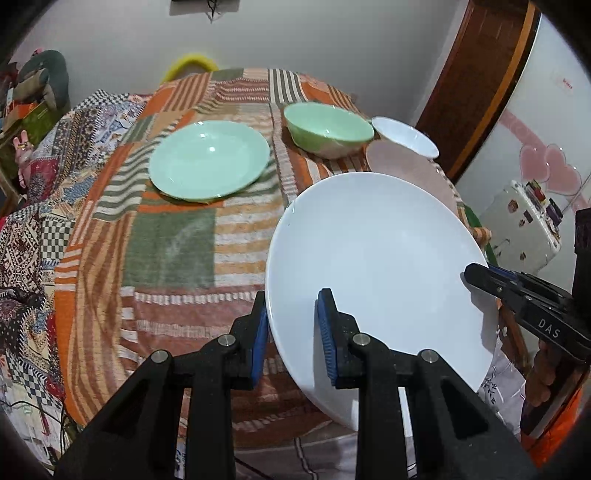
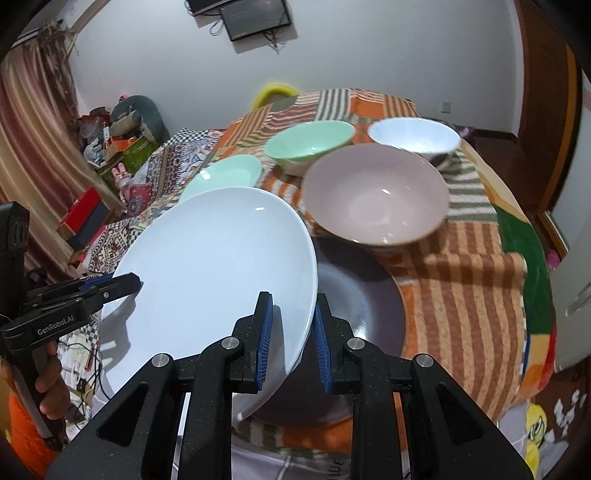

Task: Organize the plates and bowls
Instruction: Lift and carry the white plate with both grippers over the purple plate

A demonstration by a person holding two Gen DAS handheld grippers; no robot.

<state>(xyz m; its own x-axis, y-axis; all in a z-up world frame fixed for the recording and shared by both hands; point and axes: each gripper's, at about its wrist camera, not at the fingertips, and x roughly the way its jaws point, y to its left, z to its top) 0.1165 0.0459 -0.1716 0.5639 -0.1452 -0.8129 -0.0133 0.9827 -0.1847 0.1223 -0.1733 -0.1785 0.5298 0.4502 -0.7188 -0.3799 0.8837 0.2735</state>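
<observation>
Both the left tool (image 1: 291,332) and the right tool (image 2: 293,338) are clamped on opposite rims of the tilted white plate (image 1: 376,266) above the patchwork-covered worktop (image 1: 166,258).

Open cloth (image 1: 173,254) lies at nine o'clock of the white plate (image 1: 373,258); at twelve the pink bowl (image 2: 376,195) blocks, seemingly close behind.

patchwork tablecloth (image 1: 173,236), wall monitor (image 2: 255,18), curtain (image 2: 33,122)
</observation>
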